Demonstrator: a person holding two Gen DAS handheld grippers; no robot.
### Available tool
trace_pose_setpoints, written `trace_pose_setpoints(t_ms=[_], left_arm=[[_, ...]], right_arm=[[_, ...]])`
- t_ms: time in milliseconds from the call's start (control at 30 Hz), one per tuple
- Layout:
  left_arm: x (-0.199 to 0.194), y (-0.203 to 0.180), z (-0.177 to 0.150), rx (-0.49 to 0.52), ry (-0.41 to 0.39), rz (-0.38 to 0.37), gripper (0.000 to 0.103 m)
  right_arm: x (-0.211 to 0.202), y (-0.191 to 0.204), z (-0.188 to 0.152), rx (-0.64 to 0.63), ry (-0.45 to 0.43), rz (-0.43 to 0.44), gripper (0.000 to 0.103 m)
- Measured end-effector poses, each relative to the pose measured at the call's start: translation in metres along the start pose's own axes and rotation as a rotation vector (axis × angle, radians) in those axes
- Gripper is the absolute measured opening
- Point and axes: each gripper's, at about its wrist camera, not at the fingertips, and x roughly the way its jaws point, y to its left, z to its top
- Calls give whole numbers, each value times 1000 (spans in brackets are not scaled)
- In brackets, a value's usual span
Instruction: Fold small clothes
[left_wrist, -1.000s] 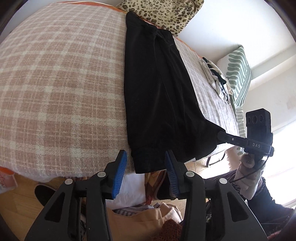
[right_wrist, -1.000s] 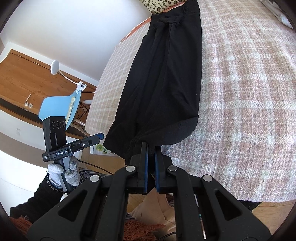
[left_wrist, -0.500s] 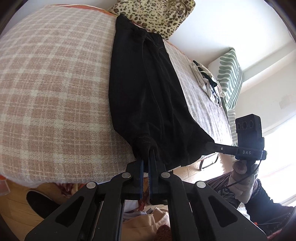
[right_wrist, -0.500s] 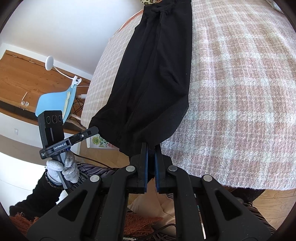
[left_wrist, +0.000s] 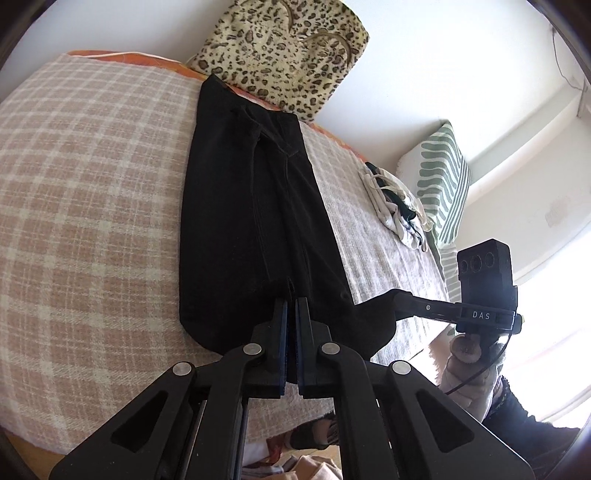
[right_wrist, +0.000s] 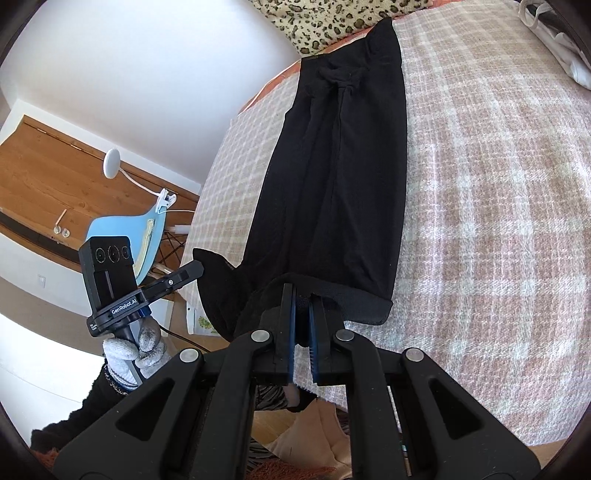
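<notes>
I have the black trousers (left_wrist: 255, 221) lying lengthwise down the pink plaid blanket (left_wrist: 92, 221) on the bed, waistband at the far end by the leopard-print cushion (left_wrist: 284, 51), hems at the near edge by me. My left gripper (left_wrist: 291, 299) is clamped on the near hem, its blue pads pressed together with black cloth pinched between them. My right gripper (right_wrist: 301, 295) is likewise closed on the hem end, a fold of black fabric caught between its pads. In the left wrist view the right tool reaches in from the right, its tip buried in the corner of the cloth, which is pulled up off the blanket there. In the right wrist view the left tool comes in from the left, held by a gloved hand (right_wrist: 136, 347). A small heap of pale clothes (left_wrist: 395, 206) sits further along the bed beside a green-striped cushion (left_wrist: 443, 181).
</notes>
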Motion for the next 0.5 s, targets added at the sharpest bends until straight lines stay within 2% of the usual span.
trace_pose_setpoints(t_ms=[267,400,467,500], left_arm=[[19,18,26,-23,-44,33,2],[28,23,26,10,13,51,3],[32,24,23,40,36,74,19],[33,24,20,57,49,85,23]], right_arm=[[13,-6,37,0,-18,-52,7],[24,-15,44,26,3,-56,7],[30,-17,44,36,17,-57,7],[33,-19,44,41,25,-56,7]])
